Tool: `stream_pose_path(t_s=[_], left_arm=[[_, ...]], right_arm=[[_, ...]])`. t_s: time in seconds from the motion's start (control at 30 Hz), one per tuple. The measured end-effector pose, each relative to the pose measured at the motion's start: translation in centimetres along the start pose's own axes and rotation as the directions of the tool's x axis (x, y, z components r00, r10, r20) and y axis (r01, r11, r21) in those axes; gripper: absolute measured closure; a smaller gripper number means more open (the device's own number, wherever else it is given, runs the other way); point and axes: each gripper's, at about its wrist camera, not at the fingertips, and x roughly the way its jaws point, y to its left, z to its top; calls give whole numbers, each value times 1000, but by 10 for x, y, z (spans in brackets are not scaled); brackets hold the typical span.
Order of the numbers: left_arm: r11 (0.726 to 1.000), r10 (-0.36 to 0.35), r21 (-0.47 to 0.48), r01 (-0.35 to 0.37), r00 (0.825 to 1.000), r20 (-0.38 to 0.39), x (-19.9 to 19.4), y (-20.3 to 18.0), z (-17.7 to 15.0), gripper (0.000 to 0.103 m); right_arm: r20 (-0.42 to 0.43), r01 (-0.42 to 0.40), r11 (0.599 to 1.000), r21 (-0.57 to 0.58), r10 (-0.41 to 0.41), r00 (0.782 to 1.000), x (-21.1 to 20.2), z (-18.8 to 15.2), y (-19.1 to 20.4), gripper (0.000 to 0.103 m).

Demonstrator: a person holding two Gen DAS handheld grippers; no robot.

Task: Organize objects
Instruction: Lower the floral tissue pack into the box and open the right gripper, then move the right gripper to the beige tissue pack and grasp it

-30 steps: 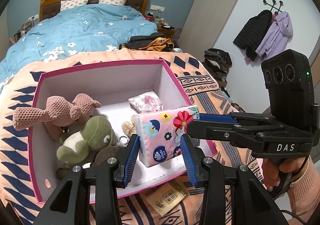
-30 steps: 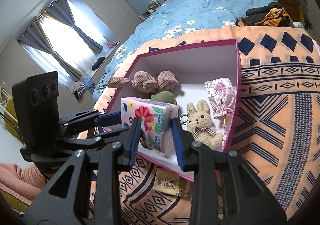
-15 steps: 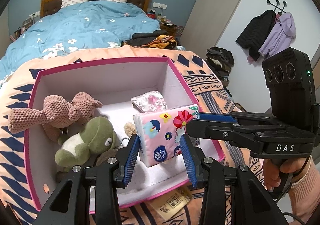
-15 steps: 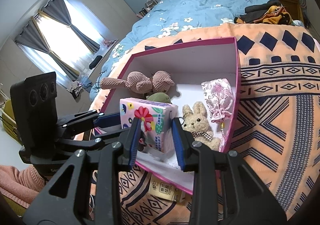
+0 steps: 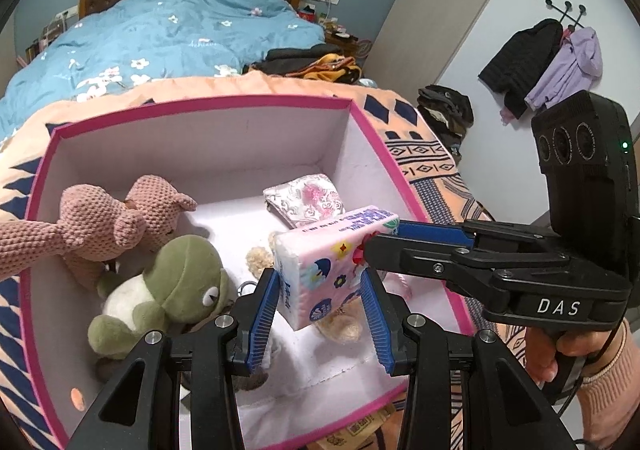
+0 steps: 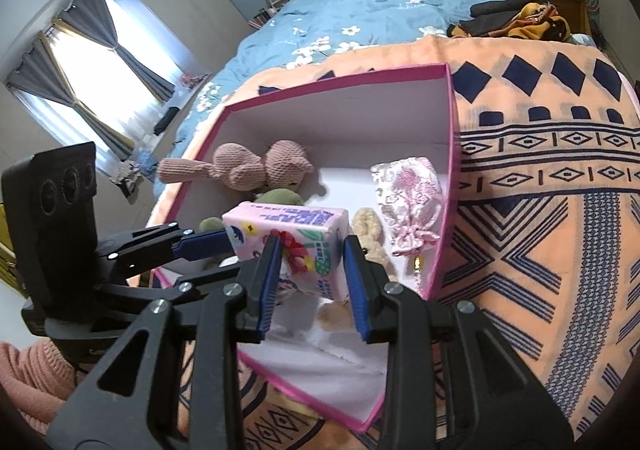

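Pink plastic wrap printed with red, blue and yellow flowers covers the tissue pack (image 5: 332,262), a soft rectangular block with blue lettering along its top face and a plain white end turned toward the toys. It hangs tilted above the floor of the storage box (image 5: 208,109), held from two sides at once: the left gripper (image 5: 320,310) has its blue ribbed pads clamped on the pack's lower end, and the right gripper (image 6: 310,278) squeezes the other end, its jaws likewise pressed against the wrap. In the left wrist view the right gripper reaches in from the right, gripped by a hand (image 5: 560,354) in a pink knitted sleeve. The box is open-topped, white inside with a magenta rim, and stands on an orange blanket (image 6: 552,185) with a dark blue geometric pattern. Along its left side lies a pink knitted plush (image 5: 120,221), one limb hanging out over the rim, and just in front of it a green frog plush (image 5: 168,298) with a white belly. Toward the far right corner rests a floral drawstring pouch (image 5: 306,197). Under the pack a beige furry toy (image 6: 368,230) shows only in part, with a metal ring beside it. A tan paper packet (image 5: 360,426) peeks out from under the near wall. Beyond the blanket spreads a blue quilt (image 5: 180,33) with white flowers.
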Motion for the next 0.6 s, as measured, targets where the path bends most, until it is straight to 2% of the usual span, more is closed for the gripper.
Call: stream_pose_path(t_s=[0.1, 0.23, 0.37, 0.53, 0.6], left_arm=[[1000, 17, -11, -18, 1000, -13, 10, 2, 0, 61], [999, 48, -25, -48, 999, -19, 15, 5, -2, 61], [995, 96, -3, -96, 995, 15, 4, -1, -9, 55], [984, 171, 39, -176, 980, 102, -24, -16, -23, 21], [978, 193, 55, -201, 973, 125, -35, -23, -28, 17]], right_arm=[[-9, 26, 1000, 2, -26, 1000, 6, 2, -3, 68], [-7, 114, 993, 1, -114, 993, 12, 4, -6, 68], [8, 108, 994, 5, -108, 994, 7, 1, -4, 68], [34, 43, 999, -10, -42, 999, -10, -12, 8, 68], [41, 14, 1000, -16, -13, 999, -16, -18, 14, 68]])
